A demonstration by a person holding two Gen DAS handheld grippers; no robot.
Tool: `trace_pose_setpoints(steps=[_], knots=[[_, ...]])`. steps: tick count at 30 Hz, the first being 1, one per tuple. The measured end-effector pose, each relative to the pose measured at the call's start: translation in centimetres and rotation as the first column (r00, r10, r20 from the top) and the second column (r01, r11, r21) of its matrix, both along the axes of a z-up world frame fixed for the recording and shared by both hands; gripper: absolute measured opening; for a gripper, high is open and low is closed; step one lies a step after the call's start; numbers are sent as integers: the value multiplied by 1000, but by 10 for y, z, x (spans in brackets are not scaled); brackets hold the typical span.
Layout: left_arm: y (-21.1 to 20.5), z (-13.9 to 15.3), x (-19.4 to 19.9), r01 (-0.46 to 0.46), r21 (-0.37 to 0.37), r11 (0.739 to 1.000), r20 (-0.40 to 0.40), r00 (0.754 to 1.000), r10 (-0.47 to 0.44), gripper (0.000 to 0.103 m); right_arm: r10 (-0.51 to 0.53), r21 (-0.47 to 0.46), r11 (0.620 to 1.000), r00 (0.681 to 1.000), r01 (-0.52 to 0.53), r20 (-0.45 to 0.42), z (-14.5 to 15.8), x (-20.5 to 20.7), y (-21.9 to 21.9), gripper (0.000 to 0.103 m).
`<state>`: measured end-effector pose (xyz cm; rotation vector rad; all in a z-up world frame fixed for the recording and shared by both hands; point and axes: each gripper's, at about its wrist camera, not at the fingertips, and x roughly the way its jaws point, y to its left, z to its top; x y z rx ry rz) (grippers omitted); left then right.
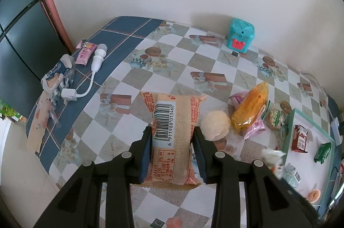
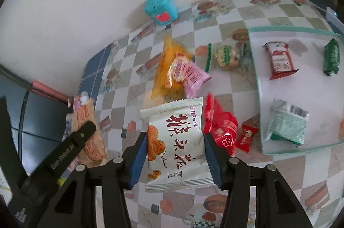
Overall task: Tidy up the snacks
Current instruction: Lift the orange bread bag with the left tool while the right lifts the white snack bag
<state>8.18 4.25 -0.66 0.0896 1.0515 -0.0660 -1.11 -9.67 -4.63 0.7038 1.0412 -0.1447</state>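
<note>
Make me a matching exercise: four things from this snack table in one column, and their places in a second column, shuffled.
Things:
1. tan barcode packet
2. white cracker packet
3. dark red packet
4. teal box

Places:
A. lying in the white tray
B. by the wall
C. in the left gripper
D. in the right gripper

Pairs: 1-C, 2-D, 3-A, 4-B
</note>
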Motion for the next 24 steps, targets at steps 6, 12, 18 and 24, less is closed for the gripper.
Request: trace_pose_setpoints(steps=[6,12,18,24], knots=[[10,-7,5,-27,-23,999,-31,999,26,38,36,-24,999,999,-36,-19,-7,7,10,55],[20,-9,9,-53,-44,998,-45,998,51,38,74,17,997,997,-74,33,0,9,16,55],[22,-10,10,-53,-49,997,-49,998,50,38,30,-30,999,999,-29,37,9,6,9,55],[10,-16,8,-18,-52,999,-72,997,14,38,-139,-128,982,990,135,-20,6,-10,-35,55]])
